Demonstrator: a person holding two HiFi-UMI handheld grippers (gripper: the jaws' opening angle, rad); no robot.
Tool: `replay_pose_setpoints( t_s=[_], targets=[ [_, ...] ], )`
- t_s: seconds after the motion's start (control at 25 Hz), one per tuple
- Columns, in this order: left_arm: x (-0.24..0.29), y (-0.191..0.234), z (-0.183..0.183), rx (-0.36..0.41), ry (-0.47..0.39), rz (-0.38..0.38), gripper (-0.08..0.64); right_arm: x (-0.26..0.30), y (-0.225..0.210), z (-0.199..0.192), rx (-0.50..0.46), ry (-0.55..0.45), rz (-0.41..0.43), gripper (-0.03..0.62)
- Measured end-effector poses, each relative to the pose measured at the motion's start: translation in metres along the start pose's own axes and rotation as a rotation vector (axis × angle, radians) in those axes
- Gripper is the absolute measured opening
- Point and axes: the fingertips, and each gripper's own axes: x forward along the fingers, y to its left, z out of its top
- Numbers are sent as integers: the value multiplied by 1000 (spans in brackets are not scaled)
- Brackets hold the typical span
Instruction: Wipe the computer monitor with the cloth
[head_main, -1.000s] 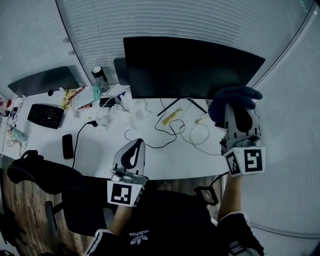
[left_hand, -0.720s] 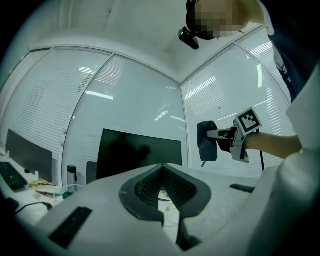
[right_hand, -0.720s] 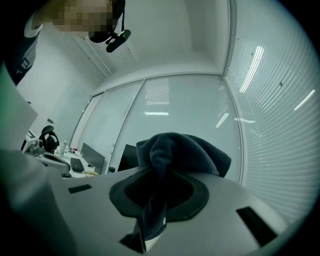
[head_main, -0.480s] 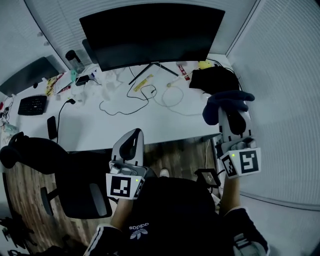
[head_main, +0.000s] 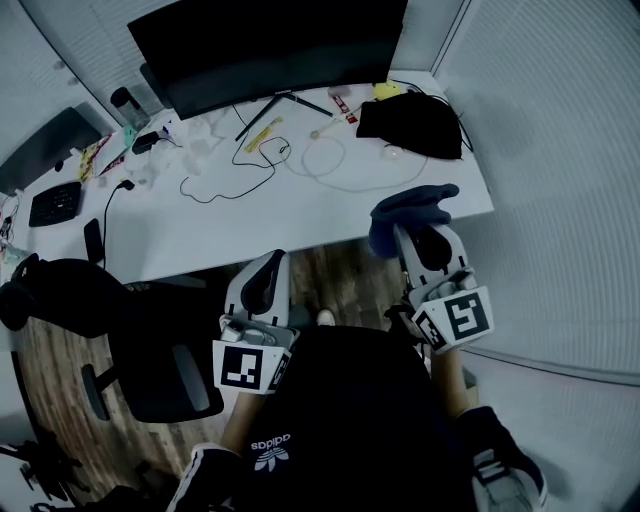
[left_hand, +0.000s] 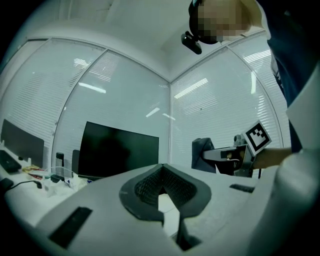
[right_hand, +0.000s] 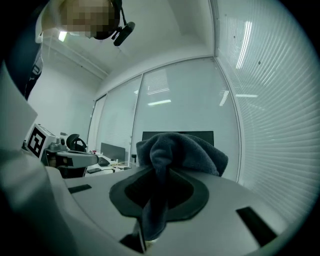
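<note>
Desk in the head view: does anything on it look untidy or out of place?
Yes, mildly. Loose cables sprawl in loops across the desk in front of the monitor, and a black heap, bag or garment, lies crumpled at its far right corner. Nothing looks spilled or broken.

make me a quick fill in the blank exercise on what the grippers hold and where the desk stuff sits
1. The gripper shut on the dark cloth is the person's ____ one.
2. The left gripper has its jaws together and holds ____.
3. In the head view, the keyboard lies to the ____ of the monitor.

Missing words: right; nothing; left
</note>
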Motion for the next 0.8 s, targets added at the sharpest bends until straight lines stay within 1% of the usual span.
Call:
replay_pose_setpoints(
  t_s=[0.16, 0.28, 0.44, 0.56, 0.8],
  targets=[
    [-1, 2, -2, -5, 12, 0, 5, -6, 4, -19, 35, 37, -6, 46],
    [-2, 11, -1, 8, 14, 11, 5, -7, 10, -27, 53, 59, 1, 46],
    [-6, 23, 3, -5, 8, 43, 5, -6, 16, -31, 68, 73, 4, 47],
    [-12, 25, 3, 0, 5, 55, 5, -6, 20, -31, 73, 66, 11, 46],
    [-17, 24, 11, 12, -10, 70, 6, -10, 21, -27, 48, 59, 23, 46]
  ],
)
